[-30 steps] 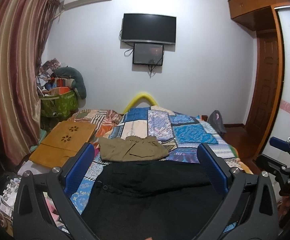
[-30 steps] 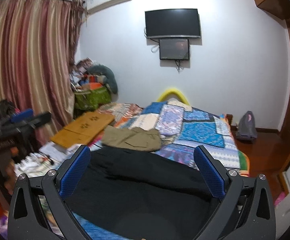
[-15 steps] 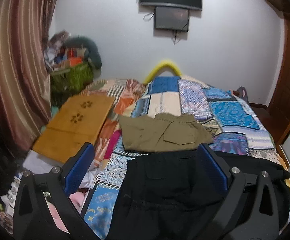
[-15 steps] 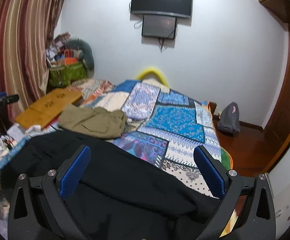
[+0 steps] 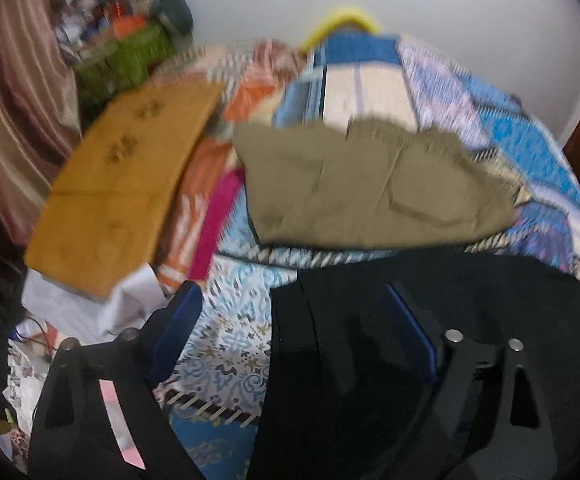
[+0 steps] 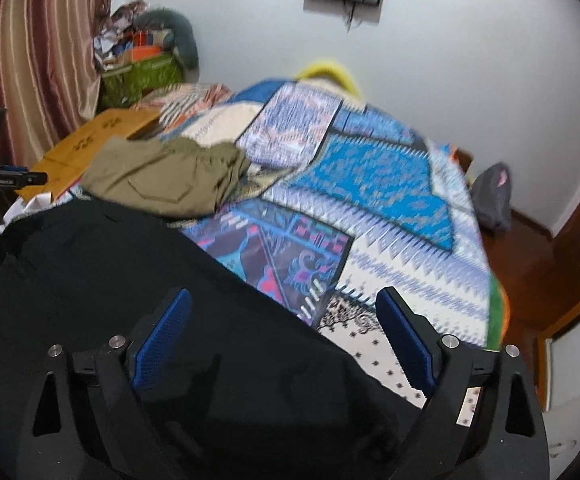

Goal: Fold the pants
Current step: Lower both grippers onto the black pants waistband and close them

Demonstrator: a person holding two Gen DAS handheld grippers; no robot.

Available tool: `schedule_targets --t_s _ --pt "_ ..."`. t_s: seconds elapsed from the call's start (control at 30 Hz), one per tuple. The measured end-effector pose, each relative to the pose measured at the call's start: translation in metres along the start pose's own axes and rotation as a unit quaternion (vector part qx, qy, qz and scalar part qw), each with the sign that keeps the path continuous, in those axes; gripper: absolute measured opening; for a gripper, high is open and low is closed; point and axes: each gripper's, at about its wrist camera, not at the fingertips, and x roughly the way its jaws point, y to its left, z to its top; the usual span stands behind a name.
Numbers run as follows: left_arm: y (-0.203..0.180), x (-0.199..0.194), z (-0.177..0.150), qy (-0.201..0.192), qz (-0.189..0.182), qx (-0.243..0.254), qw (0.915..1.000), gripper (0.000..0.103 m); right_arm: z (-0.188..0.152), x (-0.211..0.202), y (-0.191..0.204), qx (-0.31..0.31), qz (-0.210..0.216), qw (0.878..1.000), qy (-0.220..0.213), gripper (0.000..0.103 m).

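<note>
Black pants [image 5: 470, 292] lie spread across the near end of the bed; they also show in the right wrist view [image 6: 102, 276]. My left gripper [image 5: 294, 332] is open, low over the pants' left edge, one finger over the bedspread and one over the black cloth. My right gripper [image 6: 284, 336] is open over the pants' right edge, holding nothing. Folded olive pants [image 5: 366, 188] lie farther up the bed, also in the right wrist view [image 6: 162, 172].
A patchwork bedspread [image 6: 374, 184] covers the bed. A wooden lap table [image 5: 118, 176] lies at the left by striped curtains [image 5: 6, 92]. Clutter and a green bag [image 6: 138, 76] sit in the far corner. A grey backpack [image 6: 490, 196] sits on the floor at the right.
Both grippers have tilted down and moved closer to the black pants, the left toward their left edge and the right toward their right edge. Both stay open.
</note>
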Motion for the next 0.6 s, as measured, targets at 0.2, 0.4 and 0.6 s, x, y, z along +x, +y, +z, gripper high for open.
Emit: schedule_targets --t_s 0.2,0.4,0.6 --pt "0.005 0.049 -0.002 0.076 -0.021 0.007 0.9969 0.087 0.005 0.045 -0.005 -0.016 0.051 0.996 0.066 0.081" --pt "-0.003 0.078 0.001 0.136 -0.054 0.026 0.9888 0.083 0.008 0.092 -0.003 -0.033 0.092 0.985 0.143 0.056" --pt "-0.015 0.092 0.005 0.157 -0.085 0.054 0.9824 0.051 0.007 0.112 -0.003 -0.043 0.117 0.977 0.172 0.039"
